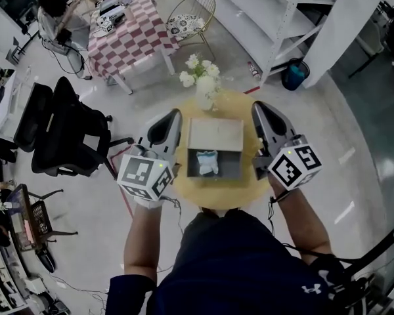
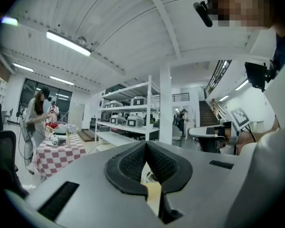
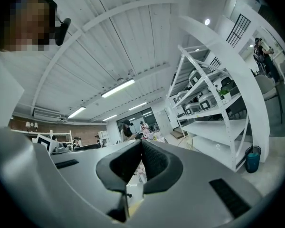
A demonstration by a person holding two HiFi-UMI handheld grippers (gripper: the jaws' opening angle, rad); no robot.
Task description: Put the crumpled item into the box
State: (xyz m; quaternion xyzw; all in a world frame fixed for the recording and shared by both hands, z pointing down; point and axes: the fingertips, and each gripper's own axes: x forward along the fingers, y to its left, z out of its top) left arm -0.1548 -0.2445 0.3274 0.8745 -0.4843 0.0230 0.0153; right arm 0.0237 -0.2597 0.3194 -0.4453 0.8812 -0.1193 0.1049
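In the head view a grey box lies open on a round yellow table, its lid folded back. A crumpled pale blue and white item rests inside the box. My left gripper hovers to the left of the box and my right gripper to its right, both above the table and apart from the box. The left gripper view shows its jaws pressed together with nothing between them. In the right gripper view the jaws also meet, empty. Both point level into the room.
A vase of white flowers stands at the table's far edge, just behind the box. A black office chair is to the left. Farther off are a checked table, a wire chair, white shelving and a blue bin.
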